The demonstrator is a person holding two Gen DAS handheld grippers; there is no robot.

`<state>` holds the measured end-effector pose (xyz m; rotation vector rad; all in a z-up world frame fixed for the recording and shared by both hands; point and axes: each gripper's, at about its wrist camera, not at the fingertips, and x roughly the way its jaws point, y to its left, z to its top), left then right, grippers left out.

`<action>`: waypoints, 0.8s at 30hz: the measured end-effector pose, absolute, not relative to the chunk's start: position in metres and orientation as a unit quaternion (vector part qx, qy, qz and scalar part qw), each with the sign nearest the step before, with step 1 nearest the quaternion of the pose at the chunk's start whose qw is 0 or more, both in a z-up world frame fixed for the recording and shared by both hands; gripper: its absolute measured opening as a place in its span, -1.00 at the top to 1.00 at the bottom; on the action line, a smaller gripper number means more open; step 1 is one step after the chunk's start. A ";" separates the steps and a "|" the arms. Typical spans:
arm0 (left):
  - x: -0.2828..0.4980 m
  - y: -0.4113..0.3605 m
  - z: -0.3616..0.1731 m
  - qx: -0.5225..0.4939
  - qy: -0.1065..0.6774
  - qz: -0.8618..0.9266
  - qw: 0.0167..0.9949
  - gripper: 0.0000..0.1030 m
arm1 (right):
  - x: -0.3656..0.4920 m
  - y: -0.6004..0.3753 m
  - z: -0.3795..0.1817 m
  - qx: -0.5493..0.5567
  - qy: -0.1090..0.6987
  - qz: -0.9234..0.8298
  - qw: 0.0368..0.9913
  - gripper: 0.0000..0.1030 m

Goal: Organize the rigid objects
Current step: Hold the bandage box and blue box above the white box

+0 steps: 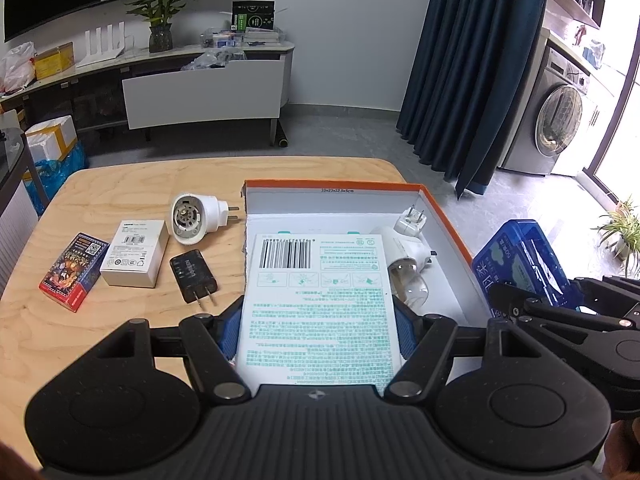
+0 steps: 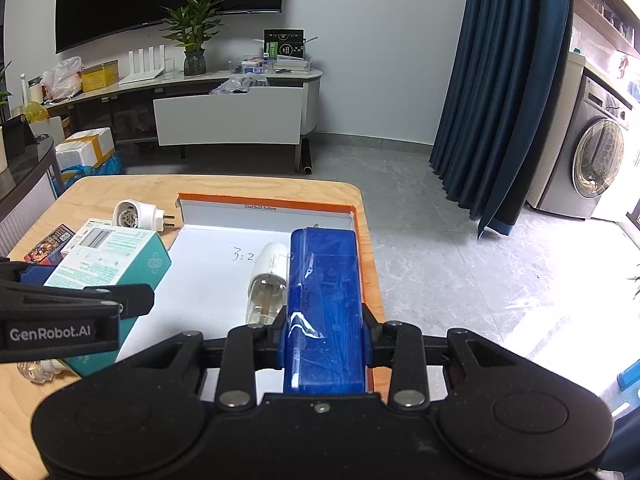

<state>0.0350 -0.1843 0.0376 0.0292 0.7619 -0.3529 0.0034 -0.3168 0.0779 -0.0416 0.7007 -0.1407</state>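
Over orange-rimmed tray, left claw clamping matte teal-printed carton, right claw clamping glossy blue case.

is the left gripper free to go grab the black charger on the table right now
Probably not: the left gripper is shut on the teal-print box. The black charger itself lies unobstructed on the table.

The wooden table carries an orange tray, white plug, white box, card pack and black charger.
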 end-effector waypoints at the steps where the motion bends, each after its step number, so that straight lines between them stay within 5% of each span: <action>1: 0.035 -0.184 0.038 0.014 0.369 -0.171 0.913 -0.39 | 0.003 -0.317 0.078 -0.020 0.343 -0.069 0.937 0.22; 24: 0.031 -0.186 0.037 0.013 0.373 -0.176 0.911 -0.39 | 0.004 -0.318 0.077 -0.016 0.342 -0.070 0.937 0.22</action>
